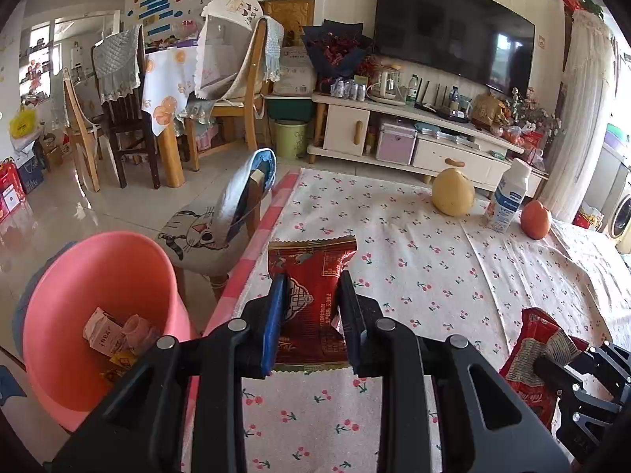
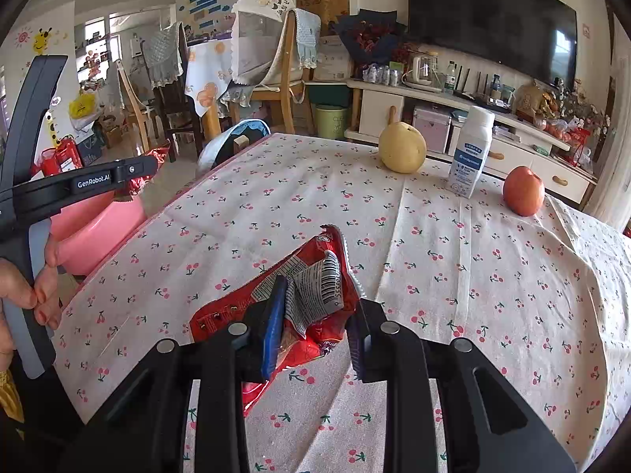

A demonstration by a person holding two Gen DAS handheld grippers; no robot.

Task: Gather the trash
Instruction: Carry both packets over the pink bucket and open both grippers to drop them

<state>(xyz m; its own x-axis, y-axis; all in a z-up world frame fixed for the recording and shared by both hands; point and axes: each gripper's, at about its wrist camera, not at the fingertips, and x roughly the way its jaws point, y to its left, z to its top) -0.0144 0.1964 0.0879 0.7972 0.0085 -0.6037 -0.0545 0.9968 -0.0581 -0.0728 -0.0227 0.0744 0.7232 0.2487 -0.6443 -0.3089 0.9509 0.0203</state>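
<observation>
1. Left wrist view: the left gripper [image 1: 311,287] is clamped on a dark red foil snack wrapper [image 1: 311,299], held above the edge of the cherry-print cloth table [image 1: 434,276]. A pink plastic bin [image 1: 98,295] holding paper scraps stands to the left, beside the table.
2. Right wrist view: the right gripper [image 2: 317,307] pinches a crumpled bright red snack bag [image 2: 299,295] with a barcode, lifted just off the cloth. A yellow pear [image 2: 402,149], a white bottle [image 2: 471,151] and a red apple [image 2: 523,191] stand at the far edge.

Pear [image 2: 402,149], milk bottle [image 2: 471,151], apple [image 2: 523,191] upright on cherry tablecloth [image 2: 493,276].
</observation>
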